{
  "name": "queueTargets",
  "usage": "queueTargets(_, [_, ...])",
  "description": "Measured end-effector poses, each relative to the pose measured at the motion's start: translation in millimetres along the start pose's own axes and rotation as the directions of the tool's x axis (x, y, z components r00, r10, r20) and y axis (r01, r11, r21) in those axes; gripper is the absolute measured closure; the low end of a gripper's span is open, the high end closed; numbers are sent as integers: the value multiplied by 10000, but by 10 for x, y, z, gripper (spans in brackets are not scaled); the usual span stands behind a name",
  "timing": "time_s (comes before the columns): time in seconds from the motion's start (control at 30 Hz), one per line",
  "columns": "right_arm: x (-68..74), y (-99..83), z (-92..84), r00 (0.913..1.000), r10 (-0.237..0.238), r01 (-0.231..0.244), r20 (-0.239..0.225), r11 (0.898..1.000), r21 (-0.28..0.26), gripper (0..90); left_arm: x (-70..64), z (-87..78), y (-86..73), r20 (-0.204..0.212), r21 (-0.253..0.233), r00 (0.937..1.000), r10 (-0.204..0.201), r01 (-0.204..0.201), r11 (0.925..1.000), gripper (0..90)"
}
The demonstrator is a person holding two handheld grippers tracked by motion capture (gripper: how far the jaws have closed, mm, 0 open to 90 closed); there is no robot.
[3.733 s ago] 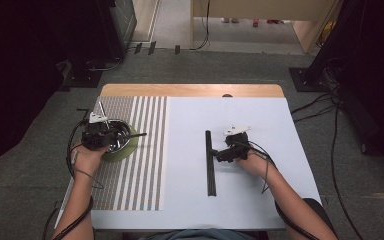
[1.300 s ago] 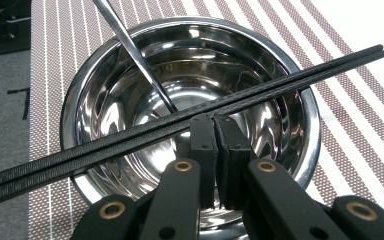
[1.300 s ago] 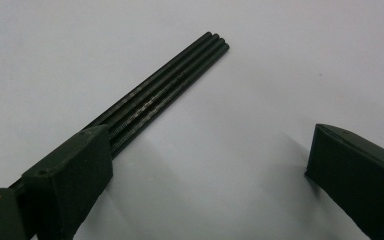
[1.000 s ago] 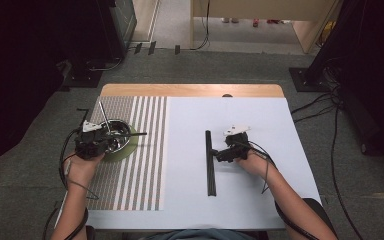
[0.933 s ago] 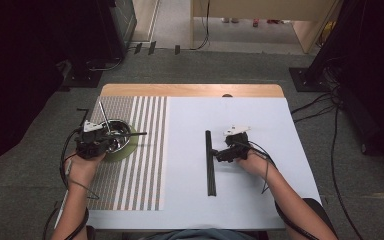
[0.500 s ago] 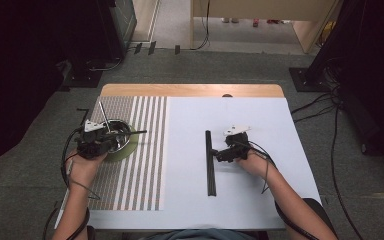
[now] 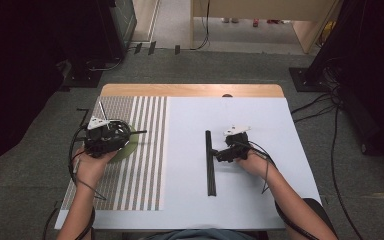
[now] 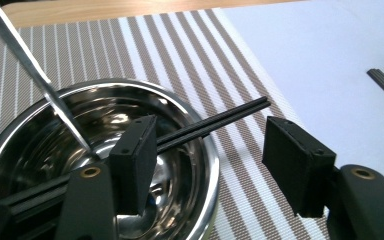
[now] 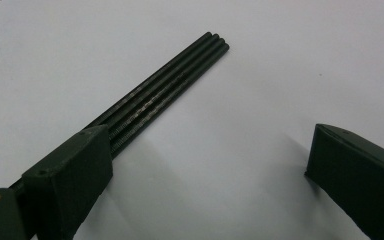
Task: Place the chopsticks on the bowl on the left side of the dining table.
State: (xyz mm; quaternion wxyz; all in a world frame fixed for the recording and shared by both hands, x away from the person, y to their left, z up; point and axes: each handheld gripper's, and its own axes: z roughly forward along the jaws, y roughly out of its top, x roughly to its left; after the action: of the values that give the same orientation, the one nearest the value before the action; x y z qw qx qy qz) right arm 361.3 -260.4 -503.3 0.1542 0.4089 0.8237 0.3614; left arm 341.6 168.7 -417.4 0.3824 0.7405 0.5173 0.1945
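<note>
On the striped mat (image 7: 145, 165) at the table's left, the left gripper (image 8: 215, 160) has just been opening; its jaws now stand wide, nothing pressed between them; the black chopsticks (image 8: 215, 122) lie released across the steel bowl (image 8: 207, 165), so that pair looks delivered; the right gripper (image 9: 205, 170) hangs wide beside the remaining chopsticks (image 9: 175, 85).

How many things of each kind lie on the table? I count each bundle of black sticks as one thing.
Bowl: 1
Striped mat: 1
Silver rod: 1
Stick bundles: 2, one in the bowl and one on the white sheet
Total: 5
</note>
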Motion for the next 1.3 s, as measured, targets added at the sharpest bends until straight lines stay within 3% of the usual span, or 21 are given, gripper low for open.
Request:
queueTargets(0.23, [1, 0, 0, 10000, -19, 19, 16, 10000, 6, 41, -132, 49, 30, 134, -54, 9999, -10, 11, 10000, 373])
queueTargets(0.7, [2, 0, 1, 10000, -27, 27, 17, 10000, 11, 41, -483, 148, 54, 513, -40, 9964, 679, -678, 9977, 351])
queueTargets(1.0, [1, 0, 0, 10000, -28, 28, 15, 10000, 11, 41, -691, 212, 42, 932, -62, 9897, 1084, -1083, 9941, 329])
queueTargets(1.3, [2, 0, 0, 10000, -26, 26, 19, 10000, 9, 41, -912, 303, -4, 1252, -44, 9776, 1690, -1697, 9855, 299])
